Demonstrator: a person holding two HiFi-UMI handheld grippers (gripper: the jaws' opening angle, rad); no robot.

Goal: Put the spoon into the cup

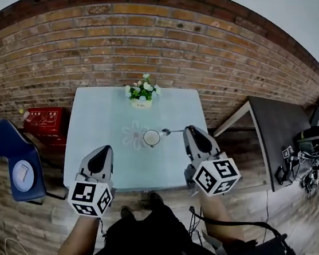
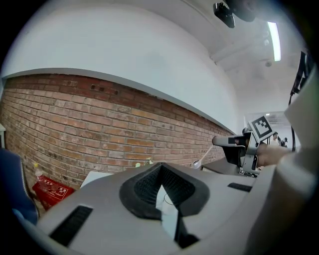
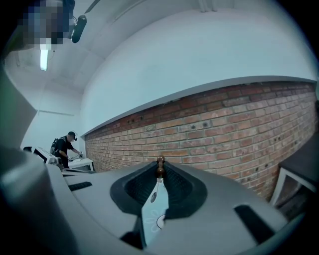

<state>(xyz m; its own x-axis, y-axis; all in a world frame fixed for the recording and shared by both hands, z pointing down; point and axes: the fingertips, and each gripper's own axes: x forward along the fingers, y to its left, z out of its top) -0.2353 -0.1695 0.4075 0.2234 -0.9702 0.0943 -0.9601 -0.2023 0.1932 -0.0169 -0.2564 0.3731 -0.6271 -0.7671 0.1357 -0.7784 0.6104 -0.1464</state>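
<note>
Holding the spoon (image 1: 171, 132) by its thin handle, our right gripper (image 1: 189, 131) has its jaws squeezed on it. The round end of the spoon pokes out just by the rim of the cup (image 1: 152, 137), at about 2 o'clock from it. It does not look to be inside yet. Our left gripper (image 1: 106, 150) hangs at about 8 o'clock from the cup, near the table edge, with its jaws pressed together and nothing in them.

To do this bit well, we think we should slide the spoon toward 9 o'clock until its round end is right over the middle of the cup. Then we tip it down and lower it slowly. We should let go only when the round end is deep in the cup, so the handle can lean on the rim. The cup looks small and light, so a bump from the side could push it or knock it over.

The cup stands on a pale blue table (image 1: 94, 116), with a flower picture (image 1: 132, 135) on the top at 9 o'clock from the cup. A little pot of white flowers (image 1: 142, 92) sits at 12 o'clock, at the far edge. Behind it is a red brick wall (image 1: 158, 43). A blue chair (image 1: 9, 154) is at 8 o'clock from the table, a red box (image 1: 45, 120) at 9 o'clock, and a dark table (image 1: 281, 124) at 3 o'clock. The floor (image 1: 286, 220) is wood
</note>
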